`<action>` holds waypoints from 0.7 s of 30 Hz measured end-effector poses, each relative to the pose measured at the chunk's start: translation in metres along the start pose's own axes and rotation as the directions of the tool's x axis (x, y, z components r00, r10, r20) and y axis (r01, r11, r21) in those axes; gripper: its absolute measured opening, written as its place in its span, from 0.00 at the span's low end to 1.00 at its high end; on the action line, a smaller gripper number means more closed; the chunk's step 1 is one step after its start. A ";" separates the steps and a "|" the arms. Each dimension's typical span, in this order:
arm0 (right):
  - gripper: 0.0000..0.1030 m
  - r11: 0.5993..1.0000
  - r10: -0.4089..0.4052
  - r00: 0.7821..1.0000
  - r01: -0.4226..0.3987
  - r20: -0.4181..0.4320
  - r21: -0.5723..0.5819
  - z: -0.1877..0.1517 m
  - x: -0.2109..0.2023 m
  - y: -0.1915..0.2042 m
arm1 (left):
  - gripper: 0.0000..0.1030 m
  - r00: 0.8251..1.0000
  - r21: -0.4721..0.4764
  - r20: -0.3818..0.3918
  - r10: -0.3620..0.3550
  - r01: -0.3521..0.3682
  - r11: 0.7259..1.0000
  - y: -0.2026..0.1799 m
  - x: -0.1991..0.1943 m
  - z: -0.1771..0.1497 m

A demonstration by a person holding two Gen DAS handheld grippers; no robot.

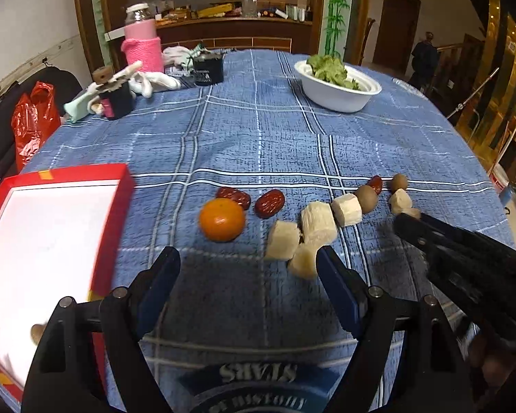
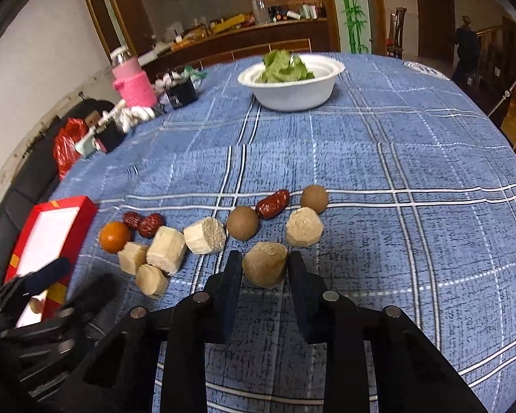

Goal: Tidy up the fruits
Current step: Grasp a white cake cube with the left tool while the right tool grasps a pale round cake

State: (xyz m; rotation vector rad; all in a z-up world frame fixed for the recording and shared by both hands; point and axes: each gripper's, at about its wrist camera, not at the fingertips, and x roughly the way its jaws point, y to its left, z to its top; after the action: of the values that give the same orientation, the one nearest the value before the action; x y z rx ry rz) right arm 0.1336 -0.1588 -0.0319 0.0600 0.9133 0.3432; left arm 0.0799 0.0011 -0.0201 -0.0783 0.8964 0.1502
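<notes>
Now the right tool point(image 2: 265, 270) is pinching a pale fruit chunk point(image 2: 265, 268) between its fingers, needing a lift toward the red box point(image 2: 86, 211), while the left tool point(image 1: 247, 265) is hovering spread.

Dim warm indoor light; fisheye bends edges (red box point(image 1: 51, 234) perhaps motion-blurred, glaring white).

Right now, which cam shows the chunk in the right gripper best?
Right wrist: the pale chunk sits centred between the right gripper pads, which press on it. Left wrist shows only a sliver behind that gripper's tip.
</notes>
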 end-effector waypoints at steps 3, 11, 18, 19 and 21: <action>0.28 0.999 0.033 0.999 -0.033 0.015 0.015 0.000 -0.005 -0.003 | 0.79 1.000 0.006 -0.018 0.015 -0.015 1.000 -0.006 0.013 0.004; 0.28 0.995 0.094 0.995 -0.095 0.026 0.022 0.000 -0.009 -0.004 | 0.78 0.999 -0.078 -0.003 0.048 -0.048 0.996 0.004 0.024 0.009; 0.28 0.994 0.109 0.993 -0.110 0.045 0.018 0.000 -0.014 -0.002 | 0.42 0.999 -0.062 0.005 0.034 -0.034 0.997 0.002 0.022 0.008; 0.28 0.994 0.108 0.993 -0.109 0.046 0.018 0.000 -0.015 -0.002 | 0.39 0.999 -0.055 0.005 0.033 -0.033 0.998 0.001 0.022 0.007; 0.28 0.994 0.108 0.993 -0.109 0.047 0.018 -0.001 -0.015 -0.003 | 0.20 1.000 -0.047 -0.003 0.018 -0.018 0.999 0.001 0.022 0.006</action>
State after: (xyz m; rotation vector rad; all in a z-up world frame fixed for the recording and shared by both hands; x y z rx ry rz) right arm 0.1255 -0.1659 -0.0215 0.1366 0.8699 0.4316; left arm 0.0976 0.0049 -0.0332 -0.1137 0.8960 0.1879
